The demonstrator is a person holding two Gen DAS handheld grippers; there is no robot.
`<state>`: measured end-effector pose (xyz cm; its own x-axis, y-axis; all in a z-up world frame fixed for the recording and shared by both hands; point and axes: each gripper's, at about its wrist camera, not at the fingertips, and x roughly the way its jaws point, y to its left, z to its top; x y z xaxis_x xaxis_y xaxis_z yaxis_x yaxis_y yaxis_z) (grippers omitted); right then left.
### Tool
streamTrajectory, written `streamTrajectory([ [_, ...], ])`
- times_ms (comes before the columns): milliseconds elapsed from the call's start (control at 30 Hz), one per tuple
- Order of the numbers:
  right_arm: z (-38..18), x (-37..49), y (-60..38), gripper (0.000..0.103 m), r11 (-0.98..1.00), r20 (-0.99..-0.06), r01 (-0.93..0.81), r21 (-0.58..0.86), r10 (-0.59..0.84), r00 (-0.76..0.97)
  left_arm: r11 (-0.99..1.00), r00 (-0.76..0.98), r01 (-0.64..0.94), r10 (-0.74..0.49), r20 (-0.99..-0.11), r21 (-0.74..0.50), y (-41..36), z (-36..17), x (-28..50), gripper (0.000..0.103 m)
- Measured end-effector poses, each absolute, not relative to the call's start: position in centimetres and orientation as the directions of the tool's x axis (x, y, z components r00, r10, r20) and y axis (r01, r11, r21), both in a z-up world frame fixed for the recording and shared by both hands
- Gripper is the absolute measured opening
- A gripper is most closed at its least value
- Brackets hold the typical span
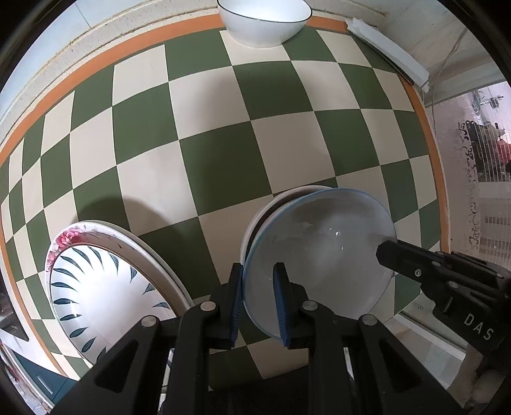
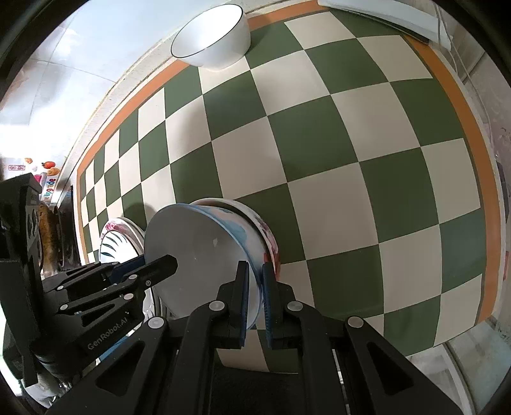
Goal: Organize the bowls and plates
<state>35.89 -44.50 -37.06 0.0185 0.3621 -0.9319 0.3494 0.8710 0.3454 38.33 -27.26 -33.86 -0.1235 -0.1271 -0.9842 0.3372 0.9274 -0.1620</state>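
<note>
A white bowl with a blue rim [image 1: 319, 249] hangs tilted just over a white bowl with pink flowers [image 2: 270, 237], partly nested in it. My left gripper [image 1: 258, 303] is shut on the blue-rimmed bowl's left rim, pointing straight down. My right gripper [image 2: 255, 300] is shut on the opposite rim. In each wrist view the other gripper shows at the bowl's far side. A stack of plates [image 1: 95, 281], the top one with dark leaf marks, lies to the left. Near the back edge of the cloth stands a white bowl with a dark rim [image 1: 265, 22].
A green and cream checkered cloth with an orange border [image 1: 223, 127] covers the table. A long white strip with a cable [image 1: 389, 51] lies at the back right corner. The table's right edge [image 1: 437, 178] is close to the bowls.
</note>
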Motion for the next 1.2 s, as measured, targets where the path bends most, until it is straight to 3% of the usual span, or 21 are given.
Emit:
streamTrajectory([
  [633, -38.3, 36.2, -44.3, 0.015, 0.860, -0.926, 0.383, 0.337, 0.377, -0.031, 0.925, -0.163, 0.343, -0.110, -0.980, -0.161, -27.5, -34.2, 38.7, 0.018],
  [967, -36.8, 36.9, -45.7, 0.016, 0.829, -0.902, 0.401, 0.391, 0.431, -0.012, 0.916, -0.087, 0.340, -0.196, -0.977, -0.214, -26.8, -28.5, 40.9, 0.020],
  [1033, -35.8, 38.0, -46.3, 0.023, 0.821, -0.896, 0.395, 0.412, 0.445, 0.009, 0.920, -0.057, 0.322, -0.218, -0.974, -0.225, -27.0, -27.6, 42.7, 0.030],
  [1100, -34.6, 39.6, -47.1, 0.038, 0.812, -0.890, 0.387, 0.437, 0.453, 0.054, 0.927, -0.032, 0.295, -0.232, -0.972, -0.231, -27.1, -27.1, 45.2, 0.030],
  [1200, -33.2, 42.7, -48.3, 0.042, 0.813, -0.887, 0.365, 0.455, 0.448, 0.107, 0.943, 0.007, 0.241, -0.239, -0.971, -0.231, -27.0, -27.3, 49.7, 0.030],
])
